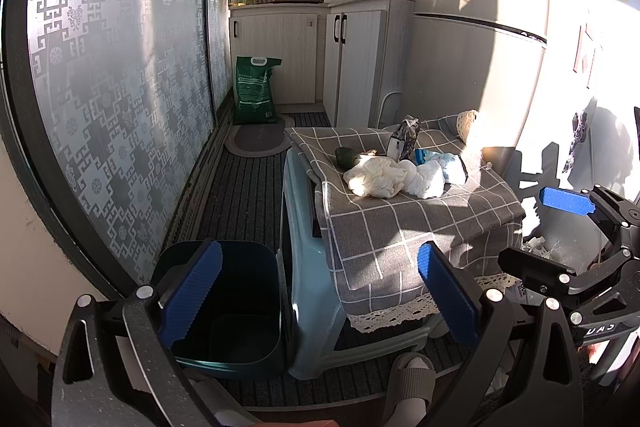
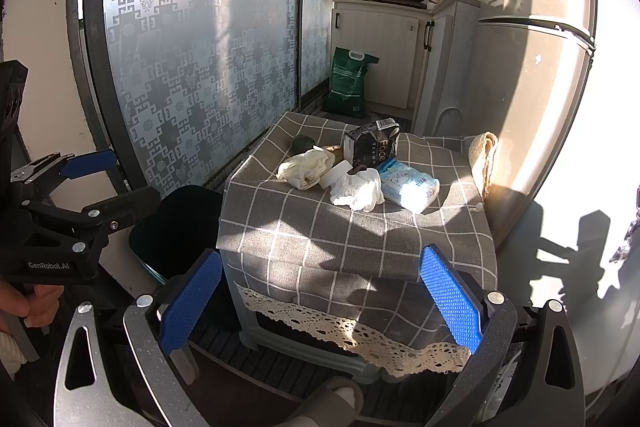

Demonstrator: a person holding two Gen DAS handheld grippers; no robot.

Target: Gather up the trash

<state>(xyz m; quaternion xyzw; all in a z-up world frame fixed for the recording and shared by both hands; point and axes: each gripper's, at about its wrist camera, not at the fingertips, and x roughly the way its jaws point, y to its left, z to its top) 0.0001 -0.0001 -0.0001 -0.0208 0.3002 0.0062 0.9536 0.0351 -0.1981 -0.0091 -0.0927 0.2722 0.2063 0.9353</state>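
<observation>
Grey checked cloth (image 2: 352,227): carries crumpled tissues (image 2: 356,191) and a dark carton (image 2: 372,147).
Bin (image 1: 236,303): beside the stool, base in shadow.
Left gripper (image 1: 320,299): spread, empty.
Right gripper (image 2: 320,303): spread, empty.

1. "GenRobot.AI" stands in white on the black body of the left gripper (image 2: 86,183).
2. "FACE" stands on the dark carton (image 2: 372,146).
3. The green bag's (image 1: 256,91) print is too small to read.
</observation>
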